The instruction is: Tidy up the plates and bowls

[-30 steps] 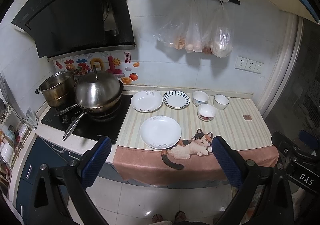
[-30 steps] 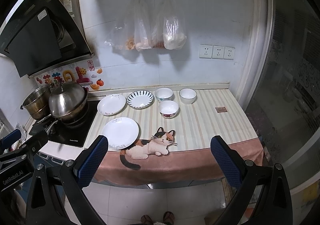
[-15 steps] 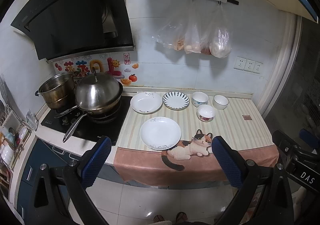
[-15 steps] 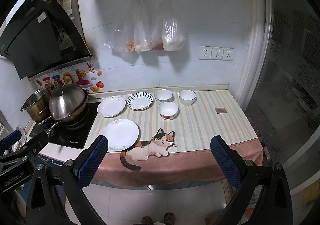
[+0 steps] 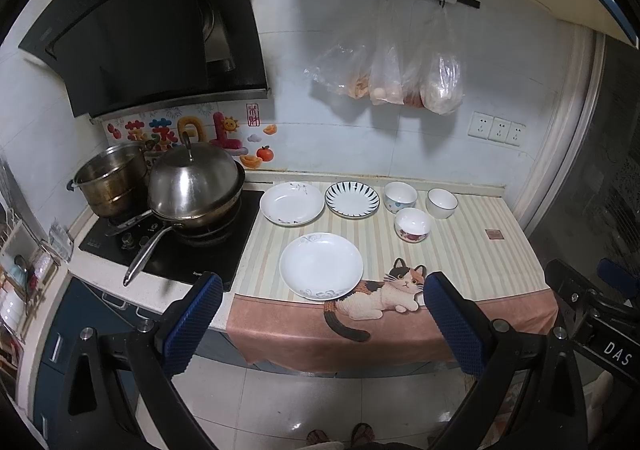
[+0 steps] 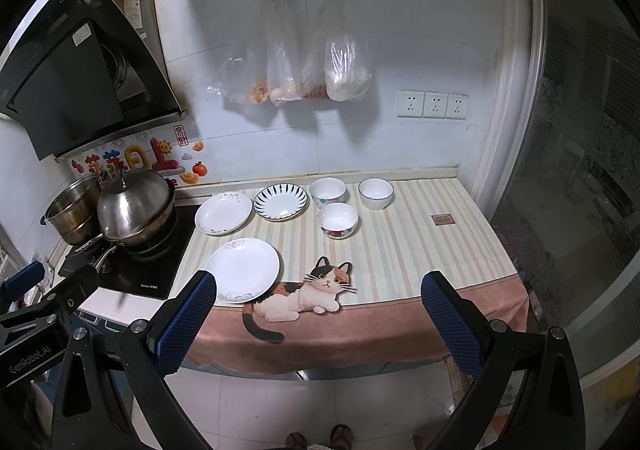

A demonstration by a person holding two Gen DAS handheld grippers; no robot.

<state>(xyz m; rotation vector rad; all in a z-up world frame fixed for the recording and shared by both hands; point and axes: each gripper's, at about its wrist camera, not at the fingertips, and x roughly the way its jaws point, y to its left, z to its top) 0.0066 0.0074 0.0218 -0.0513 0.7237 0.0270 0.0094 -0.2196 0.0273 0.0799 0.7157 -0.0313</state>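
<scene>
Blue-padded left gripper [image 5: 318, 316] hangs in the lower part of the left wrist view, jaws spread wide, nothing between them, held back from the counter edge over the tiled floor. Right gripper [image 6: 318, 312] same deal in the right wrist view: jaws released, nothing held, well short of the counter.

Striped cloth [image 5: 460, 250] with a cat print covers the counter at frame centre. Large white plate [image 5: 321, 265] sits near the front edge, just beside the cat's head side. Behind it, second white plate [image 5: 291, 203] next to the stove, and blue-striped plate [image 5: 352, 199] just right of that. Three bowls right of the plates: blue-dotted bowl [image 5: 400, 197] and blue-rimmed bowl [image 5: 441, 203] in the back row, red-patterned bowl [image 5: 413, 224] in front between them. None stacked, all apart.

Left of centre, black stove [image 5: 176, 250] carries a lidded wok [image 5: 196, 186] and a steel pot [image 5: 110, 180] behind it. Range hood [image 5: 152, 30] upper left. Plastic bags [image 5: 396, 66] hang from a wall rail, upper centre. Sockets [image 5: 496, 128] on the wall at right. Person's feet [image 5: 340, 436] show at bottom edge.
</scene>
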